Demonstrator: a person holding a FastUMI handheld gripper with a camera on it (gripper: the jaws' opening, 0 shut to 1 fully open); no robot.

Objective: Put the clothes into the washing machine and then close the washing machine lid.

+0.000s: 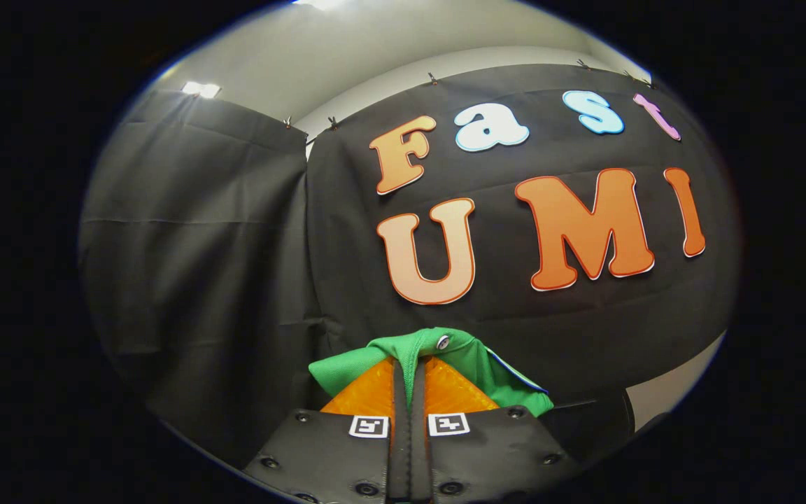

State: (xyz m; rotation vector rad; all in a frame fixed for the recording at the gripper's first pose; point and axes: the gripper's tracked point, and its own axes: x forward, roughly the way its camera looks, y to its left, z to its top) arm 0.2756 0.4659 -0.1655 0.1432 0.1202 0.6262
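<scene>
My gripper [410, 367] is shut on a green garment [469, 364], with a thin fold of the cloth pinched between the two fingers. The green cloth bunches over and around the fingertips, and a small metal snap button [443, 342] shows on top of it. A white-and-blue edge of the garment [515, 374] hangs off to the right of the fingers. The gripper is lifted and faces the booth's black cloth wall [515, 308], which lies beyond the garment.
Black cloth walls stand ahead and to the left [193, 245], meeting at a corner seam. A pale wall and ceiling [389, 49] rise above the cloth. A light strip of floor or wall [669, 392] shows low on the right.
</scene>
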